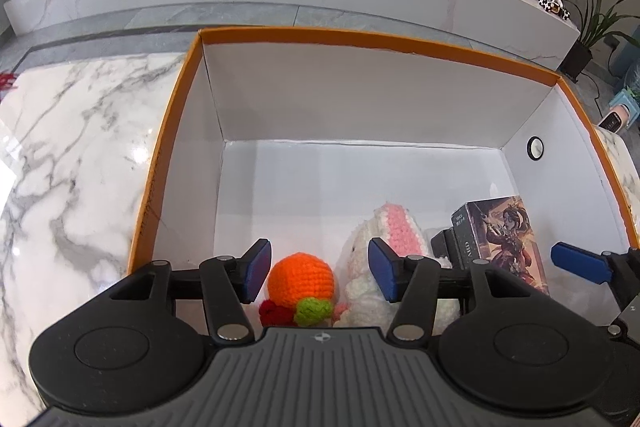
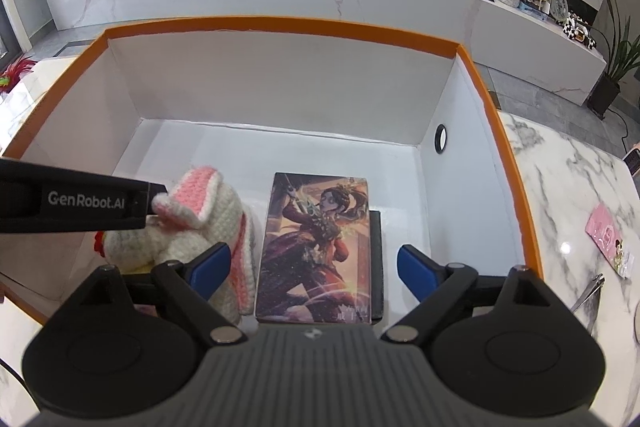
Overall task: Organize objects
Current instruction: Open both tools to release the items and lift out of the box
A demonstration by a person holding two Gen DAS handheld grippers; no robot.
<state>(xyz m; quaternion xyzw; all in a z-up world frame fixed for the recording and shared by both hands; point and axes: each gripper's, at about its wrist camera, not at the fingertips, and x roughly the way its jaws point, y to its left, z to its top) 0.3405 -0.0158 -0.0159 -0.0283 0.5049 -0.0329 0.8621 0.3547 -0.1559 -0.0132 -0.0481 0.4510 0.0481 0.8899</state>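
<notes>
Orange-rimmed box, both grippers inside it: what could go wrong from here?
1. The open left gripper straddles the orange crochet toy; closing may also snag the white knitted bunny beside it.
2. The open right gripper hangs over the illustrated box, close to the left gripper; they could collide.

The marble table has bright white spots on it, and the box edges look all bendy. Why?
Left wrist view: the spots on the marble table are glare from a light reflecting off its polish, and the fisheye lens bows the box rim. Right wrist view: the same glare shows on the table, the rim curves too, and everything stays sharp apart from the dark rounded corners.
</notes>
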